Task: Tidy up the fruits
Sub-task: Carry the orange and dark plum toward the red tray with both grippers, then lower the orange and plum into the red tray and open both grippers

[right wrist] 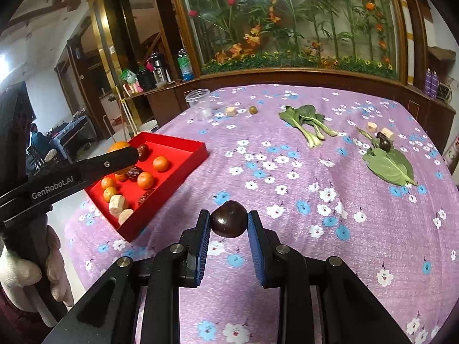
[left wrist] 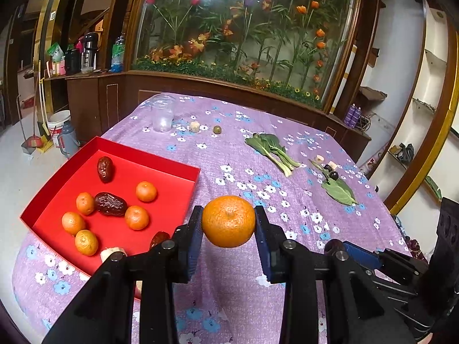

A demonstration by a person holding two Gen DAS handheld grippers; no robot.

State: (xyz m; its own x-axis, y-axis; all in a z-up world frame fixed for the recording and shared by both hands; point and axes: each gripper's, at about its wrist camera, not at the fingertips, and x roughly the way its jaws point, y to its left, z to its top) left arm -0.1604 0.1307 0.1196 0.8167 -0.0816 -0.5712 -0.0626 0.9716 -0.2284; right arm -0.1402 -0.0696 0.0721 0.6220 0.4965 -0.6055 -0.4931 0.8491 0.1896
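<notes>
Left wrist view first: a worktop [left wrist: 229, 154] draped in purple cloth with white and blue flowers, and behind it a big curved glass case of artificial flowers [left wrist: 243, 28] framed in dark wood. At far left, a counter with flasks and bottles, and a white bucket on the floor. On the cloth a clear plastic jar [left wrist: 163, 113] stands at the far end, with a pale chunk and a small green fruit [left wrist: 217, 129] beside it; a bok choy [left wrist: 271, 149] lies to the right, and beyond it a broad leaf [left wrist: 340, 190] with dark round fruits.

The left claw [left wrist: 228, 222] is clamped on a mandarin [left wrist: 228, 221], blue pads pressing both sides, the fruit raised above the cloth just right of the red tray [left wrist: 183, 169]. That tray holds five mandarins, red dates [left wrist: 110, 203] and a pale piece at the near edge.

Right wrist view now: same cloth, same flower case, with a doorway into another room at left. The right claw [right wrist: 229, 220] is closed on a dark brown round fruit [right wrist: 229, 218], lifted over the cloth, near the tray's [right wrist: 198, 154] close corner. The left claw reaches in from the left above the tray, a white-gloved hand [right wrist: 31, 272] on its handle, and the orange of its mandarin peeks out behind the finger.
</notes>
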